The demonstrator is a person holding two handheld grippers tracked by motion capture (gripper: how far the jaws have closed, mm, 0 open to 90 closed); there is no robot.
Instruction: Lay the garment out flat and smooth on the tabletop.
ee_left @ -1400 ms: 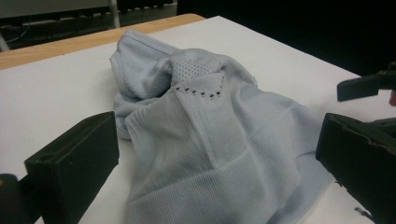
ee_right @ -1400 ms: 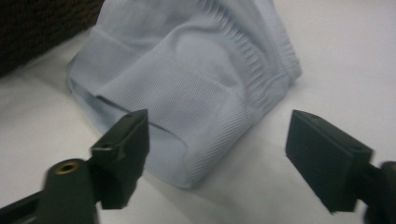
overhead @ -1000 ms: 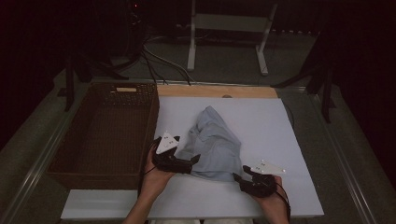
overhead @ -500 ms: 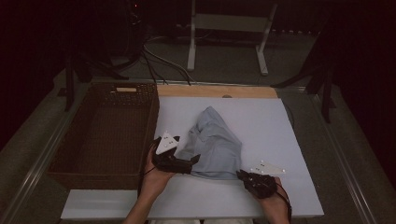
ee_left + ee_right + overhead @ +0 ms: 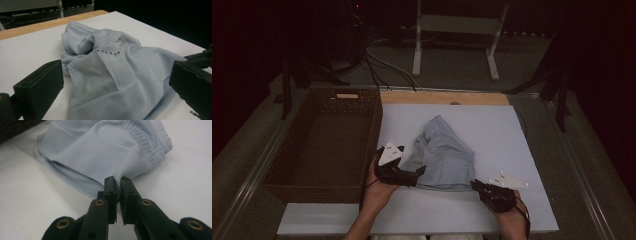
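Table: flat white top, a strip of bare wood along its far edge. Lying on it: one pale blue garment, crumpled, near the middle and toward the near edge, ribbed hem facing the person. Basket: dark woven wicker, rectangular, just beside the white top at its left edge; whether it rests on the table cannot be told.

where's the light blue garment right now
In the high view the light blue garment lies crumpled mid-table on the white board, right of the wicker basket, between the left gripper and right gripper.
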